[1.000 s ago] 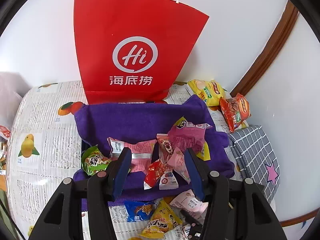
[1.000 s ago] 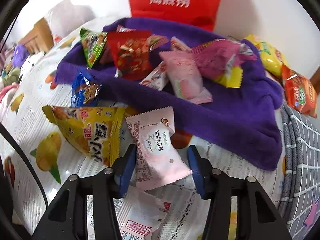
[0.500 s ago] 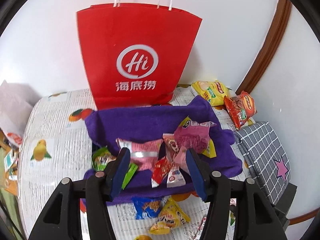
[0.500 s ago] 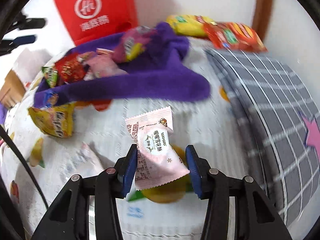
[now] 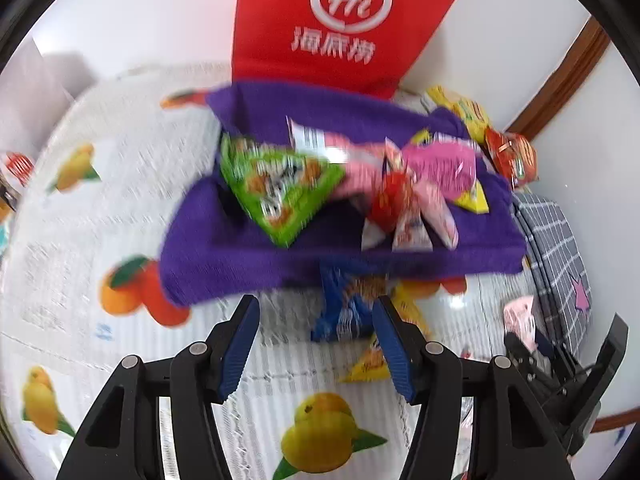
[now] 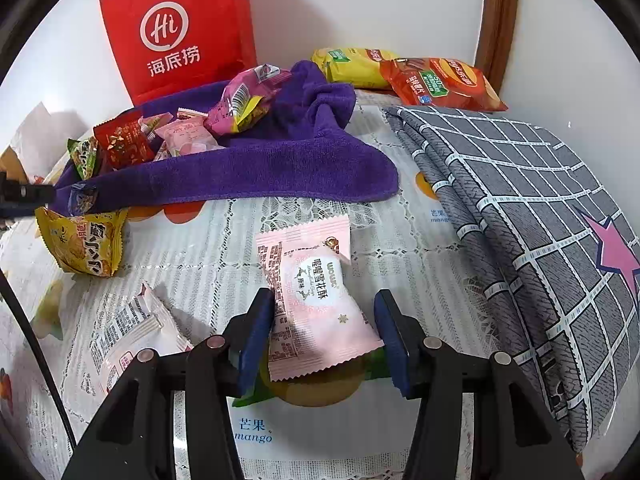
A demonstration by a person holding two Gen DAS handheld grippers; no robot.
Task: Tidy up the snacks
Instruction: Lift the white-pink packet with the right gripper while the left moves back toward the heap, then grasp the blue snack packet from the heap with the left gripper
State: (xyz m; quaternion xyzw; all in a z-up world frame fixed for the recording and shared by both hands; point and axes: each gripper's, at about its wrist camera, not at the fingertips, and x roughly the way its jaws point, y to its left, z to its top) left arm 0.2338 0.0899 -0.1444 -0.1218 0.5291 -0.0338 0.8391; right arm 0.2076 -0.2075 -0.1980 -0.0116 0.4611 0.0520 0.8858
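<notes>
My right gripper (image 6: 322, 330) is shut on a pink snack packet (image 6: 314, 304) and holds it above the fruit-print tablecloth. My left gripper (image 5: 316, 340) is open and empty, just short of a blue snack packet (image 5: 346, 308) at the near edge of the purple towel (image 5: 248, 248). On the towel lie a green packet (image 5: 280, 190), a red packet (image 5: 390, 200) and pink packets (image 5: 440, 168). The towel (image 6: 248, 168) with its snacks also shows in the right wrist view. A yellow packet (image 6: 82, 242) and a white-pink packet (image 6: 124, 328) lie on the cloth at the left.
A red paper bag (image 6: 180, 28) stands against the wall behind the towel. A folded grey checked cloth (image 6: 528, 216) lies at the right. Yellow (image 6: 352, 66) and orange (image 6: 440, 82) chip bags lie in the back corner.
My left gripper has dropped and moved in toward the towel's near edge; its view is blurred by motion. My right gripper has carried the pink packet right, away from the towel.
</notes>
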